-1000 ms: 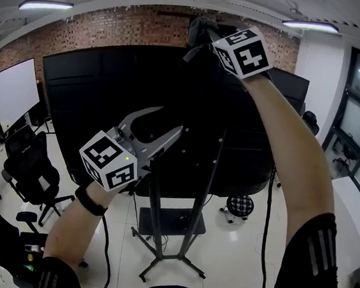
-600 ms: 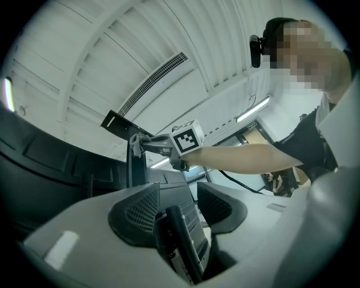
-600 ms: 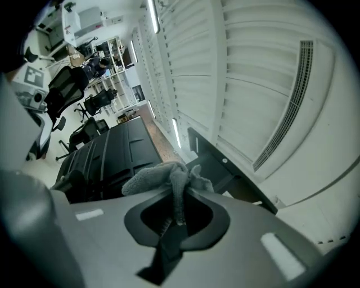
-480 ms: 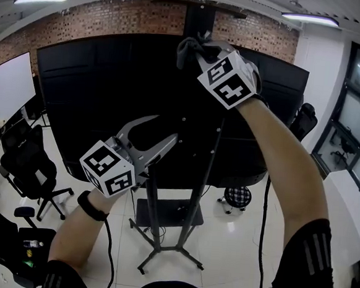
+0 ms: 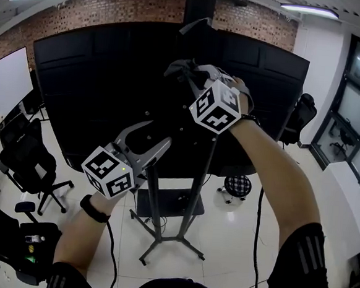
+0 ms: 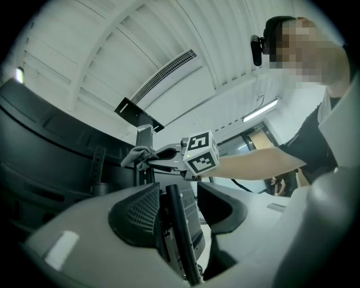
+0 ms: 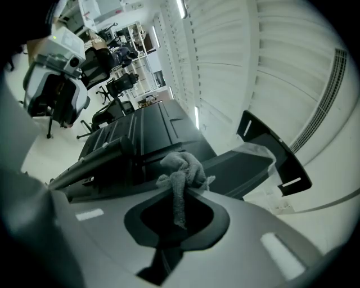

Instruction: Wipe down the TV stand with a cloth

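Standing near the TV stand are an office chair and stool.

I find no legible text, brand, number or sign in any view. The left marker cube and the right marker cube carry only black-and-white square patterns, with no letters or digits. The white board at the left edge of the head view shows a plain white face. Any print on the black panel is too dark and too small for me to read.
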